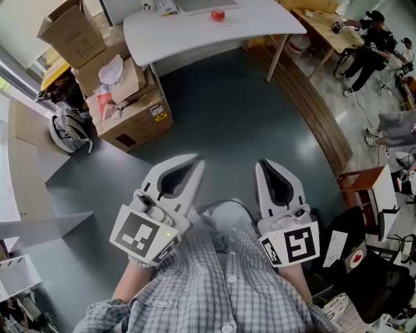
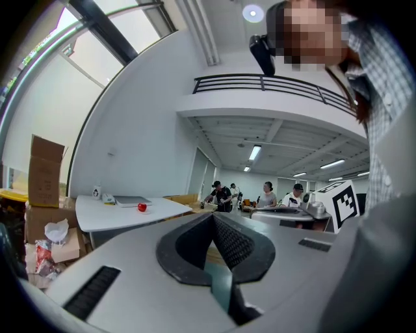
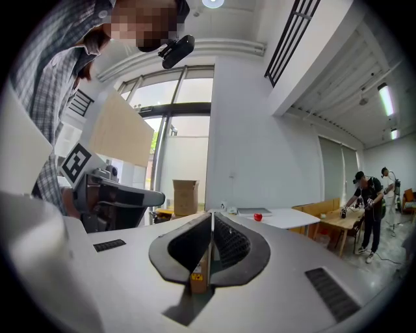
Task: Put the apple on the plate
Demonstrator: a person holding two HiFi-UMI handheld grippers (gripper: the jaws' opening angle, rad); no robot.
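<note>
Grey-green floor (image 1: 227, 110) runs ahead to a white worktop (image 1: 188, 36). The apple (image 1: 218, 15) sits on its far part, well apart from both my tools. Cardboard boxes (image 1: 127, 107) and a backpack (image 1: 68, 130) crowd the left, and people stand by a wooden bench (image 1: 325, 29) on the right. Left tool (image 1: 195, 161) and right tool (image 1: 262, 164) are both clenched, with nothing between the jaws. Items behind the apple are cut off at the frame edge and too small to name.

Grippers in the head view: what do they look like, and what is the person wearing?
The left gripper and right gripper are pale grey, beak-shaped shells with black inner pads. Each carries a white cube with black square markers. The person wears a grey-blue checked shirt with buttons.
</note>
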